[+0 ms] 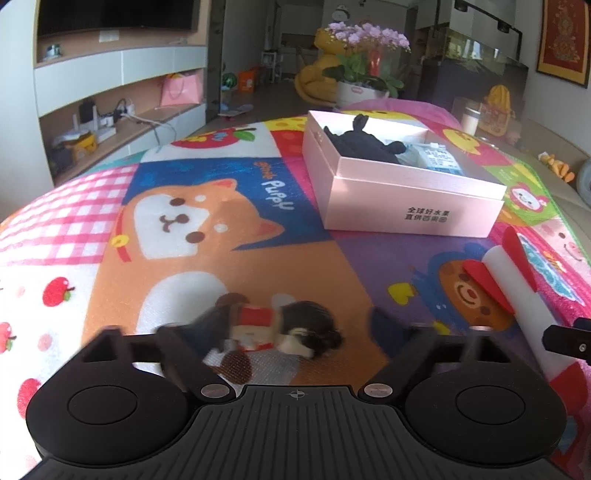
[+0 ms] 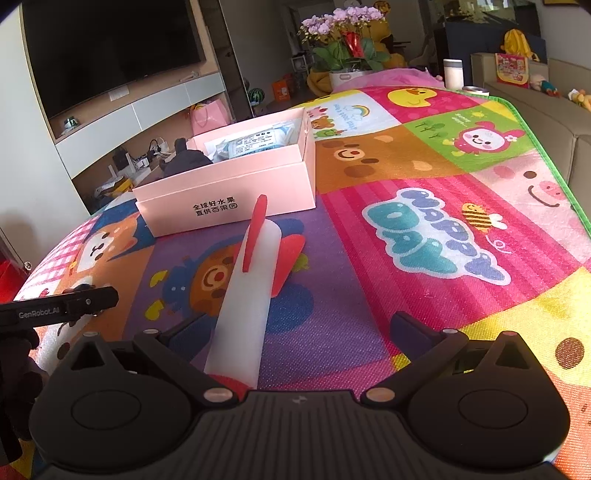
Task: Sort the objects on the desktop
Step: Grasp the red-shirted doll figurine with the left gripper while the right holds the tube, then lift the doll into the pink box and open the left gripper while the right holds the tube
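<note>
A small doll (image 1: 280,328) with dark hair and a red top lies on the colourful play mat (image 1: 221,206). It sits between the fingers of my left gripper (image 1: 273,325), which stands open; the left finger is blurred right at the doll, the right finger is clear of it. A white foam rocket (image 2: 243,295) with red fins lies between the spread fingers of my open right gripper (image 2: 288,326), close to the left finger. Beyond stands an open pink box (image 2: 229,184) holding a black plush toy (image 1: 358,142) and a blue-white packet (image 2: 255,142).
A potted plant with purple flowers (image 2: 343,33) and a white cup (image 2: 452,72) stand at the mat's far end. A sofa (image 2: 554,107) runs along the right edge. Shelving under a television (image 2: 110,48) lines the left wall.
</note>
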